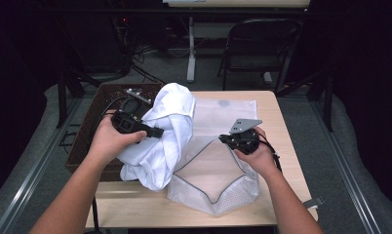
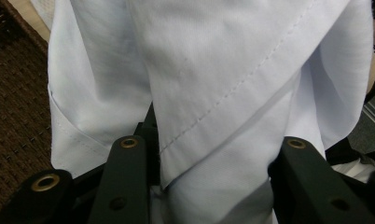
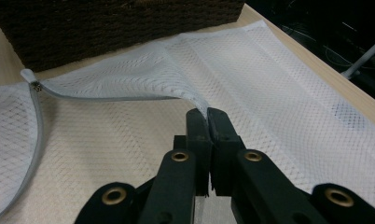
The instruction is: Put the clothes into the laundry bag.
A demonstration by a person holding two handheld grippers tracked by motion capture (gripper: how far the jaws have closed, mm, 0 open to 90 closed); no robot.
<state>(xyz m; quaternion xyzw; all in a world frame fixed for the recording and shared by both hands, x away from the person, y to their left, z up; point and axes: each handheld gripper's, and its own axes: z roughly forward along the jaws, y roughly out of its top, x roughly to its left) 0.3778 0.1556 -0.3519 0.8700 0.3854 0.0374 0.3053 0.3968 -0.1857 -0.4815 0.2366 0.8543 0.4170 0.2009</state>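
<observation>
Closest to the person, a white mesh laundry bag with a grey zipper edge (image 1: 213,187) lies on the light wooden bench (image 1: 277,122), its mouth gaping open toward the middle. The right tool (image 1: 226,140) is clenched tight on the upper edge of that opening; in the right gripper view the two black jaws pinch the mesh rim (image 3: 202,109) and lift it a bit off the lower layer, with the zipper pull (image 3: 35,85) off to the side.

Just left of the bag, the left tool (image 1: 157,132) grips a bunched white cotton garment (image 1: 162,131), holding it up above the bench so it hangs down beside the bag's mouth. In the left gripper view the stitched cloth (image 2: 213,93) fills the gap between the jaws.

Behind that sits a dark brown woven basket (image 1: 94,122), at the bench's left edge.
</observation>
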